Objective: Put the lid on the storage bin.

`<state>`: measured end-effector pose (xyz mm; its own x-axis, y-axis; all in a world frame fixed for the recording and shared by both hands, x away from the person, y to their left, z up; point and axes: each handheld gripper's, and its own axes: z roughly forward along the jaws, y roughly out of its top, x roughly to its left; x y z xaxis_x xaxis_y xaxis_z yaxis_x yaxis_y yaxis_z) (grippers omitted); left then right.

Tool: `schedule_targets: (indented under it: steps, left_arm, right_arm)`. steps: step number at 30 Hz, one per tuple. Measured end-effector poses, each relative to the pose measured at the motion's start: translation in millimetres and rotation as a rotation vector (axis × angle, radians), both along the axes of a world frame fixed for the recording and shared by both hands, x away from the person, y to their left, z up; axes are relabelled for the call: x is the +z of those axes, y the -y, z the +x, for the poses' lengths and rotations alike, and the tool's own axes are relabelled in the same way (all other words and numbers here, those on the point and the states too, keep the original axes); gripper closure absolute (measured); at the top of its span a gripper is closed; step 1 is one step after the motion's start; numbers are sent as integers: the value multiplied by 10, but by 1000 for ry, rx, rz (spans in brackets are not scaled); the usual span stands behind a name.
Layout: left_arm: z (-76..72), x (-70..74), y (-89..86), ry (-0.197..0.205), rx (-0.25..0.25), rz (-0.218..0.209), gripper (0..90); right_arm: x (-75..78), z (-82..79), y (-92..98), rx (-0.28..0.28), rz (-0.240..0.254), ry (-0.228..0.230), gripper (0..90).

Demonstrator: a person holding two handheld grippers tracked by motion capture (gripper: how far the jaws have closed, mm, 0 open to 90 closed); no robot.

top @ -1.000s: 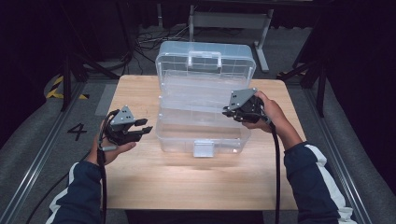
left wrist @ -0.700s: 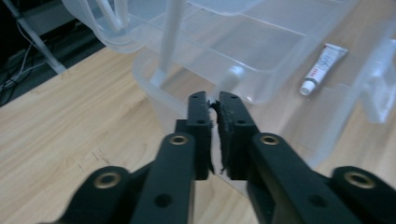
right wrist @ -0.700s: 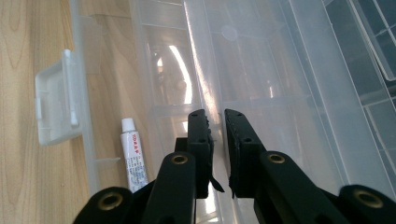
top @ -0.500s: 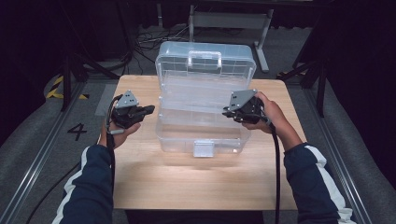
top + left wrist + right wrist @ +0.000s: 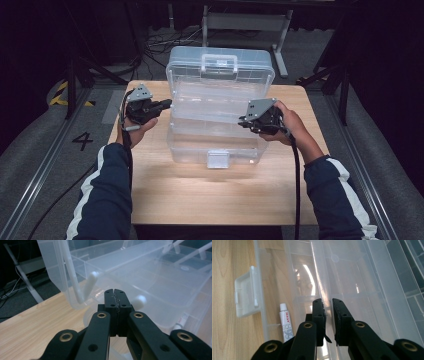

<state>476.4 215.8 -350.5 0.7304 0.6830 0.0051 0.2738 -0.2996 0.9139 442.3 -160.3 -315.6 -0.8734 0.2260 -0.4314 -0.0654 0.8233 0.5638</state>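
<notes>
A dark room surrounds the wooden desk (image 5: pixel 210 195), where a clear plastic toolbox (image 5: pixel 220 107) stands open between the two tongs. Over the past second the left tongs (image 5: pixel 167 103) have closed completely, gripping nothing, and travelled from the desk's edge up to the box's left side, their tips now just beside its hinge arm (image 5: pixel 72 272). The right tongs (image 5: pixel 243 121) pinch the right rim of the tray (image 5: pixel 325 300). A two-sided hold looks imminent.
</notes>
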Motion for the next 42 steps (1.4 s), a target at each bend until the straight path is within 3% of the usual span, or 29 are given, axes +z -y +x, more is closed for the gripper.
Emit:
schedule_targets:
  steps: [10,12,29,39,42]
  left_arm:
    - [128,75,-5,0,15,-24,900]
    - [145,103,6,6,9,-46,900]
    - [259,249,48,12,8,-21,900]
    - [229,269,37,12,-6,-41,900]
    - [206,274,31,13,-13,-31,900]
  right_arm:
    - [-26,-23,8,8,5,-5,816]
    - [-30,-27,9,8,8,-4,816]
    - [-48,-54,17,13,-2,-11,816]
    - [-75,-83,30,18,-4,-9,815]
    - [-87,-92,33,20,0,-16,813]
